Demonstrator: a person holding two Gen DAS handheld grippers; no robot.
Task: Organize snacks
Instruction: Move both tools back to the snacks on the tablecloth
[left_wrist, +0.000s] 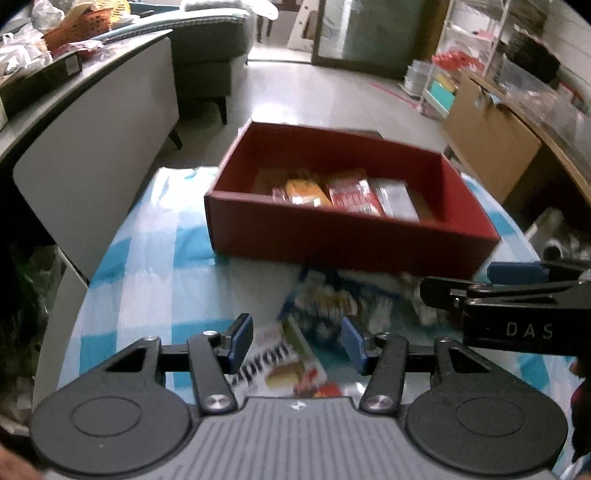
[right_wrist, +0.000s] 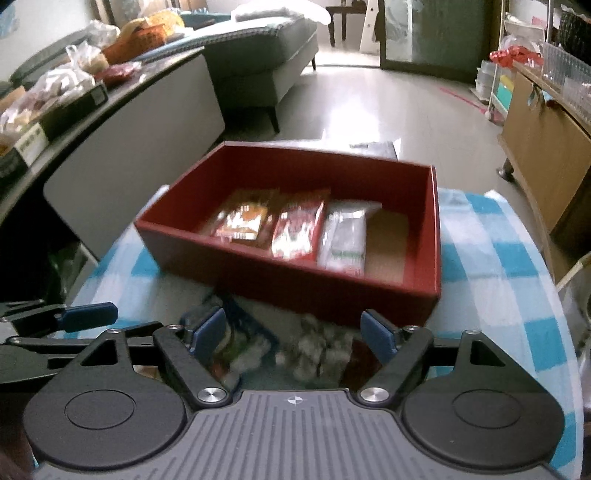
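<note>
Lying loose just before the red box (right_wrist: 291, 291), the blurred packets (right_wrist: 314, 350) sit between the spread pads of the right gripper (right_wrist: 293, 332), which holds nothing (it is nearer); the left gripper (left_wrist: 295, 341) hovers part-open, empty, over a white packet (left_wrist: 284, 362).

The white snack packet (left_wrist: 284, 363) on the table shows big dark letters "aprom", cut off; the black right gripper (left_wrist: 517, 280) has white letters "DAS" on its side.
</note>
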